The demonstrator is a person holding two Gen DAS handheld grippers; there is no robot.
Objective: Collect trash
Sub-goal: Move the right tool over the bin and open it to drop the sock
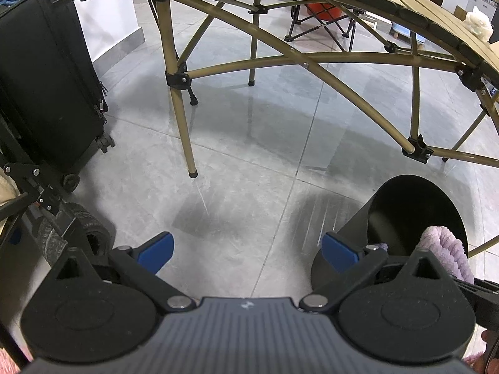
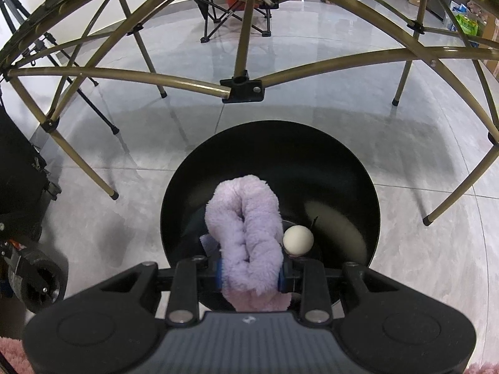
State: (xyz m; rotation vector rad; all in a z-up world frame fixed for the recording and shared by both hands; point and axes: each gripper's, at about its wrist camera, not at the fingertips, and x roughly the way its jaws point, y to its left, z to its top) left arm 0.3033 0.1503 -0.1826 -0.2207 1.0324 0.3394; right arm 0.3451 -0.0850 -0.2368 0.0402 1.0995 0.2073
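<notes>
A black round trash bin (image 2: 312, 162) stands on the grey tile floor under a folding table. My right gripper (image 2: 251, 275) is shut on a fluffy lilac cloth (image 2: 246, 233) and holds it over the bin's mouth. A cream ball (image 2: 298, 239) lies inside the bin beside the cloth. In the left wrist view the bin (image 1: 402, 205) is at the lower right with the lilac cloth (image 1: 446, 249) at its rim. My left gripper (image 1: 246, 254) is open and empty above the bare floor, left of the bin.
The folding table's tan legs and struts (image 1: 184, 124) cross the floor ahead. A black suitcase (image 1: 46, 78) stands at the left. A wheeled cart (image 2: 37, 277) is at the lower left. A folding chair (image 2: 230, 6) stands far behind.
</notes>
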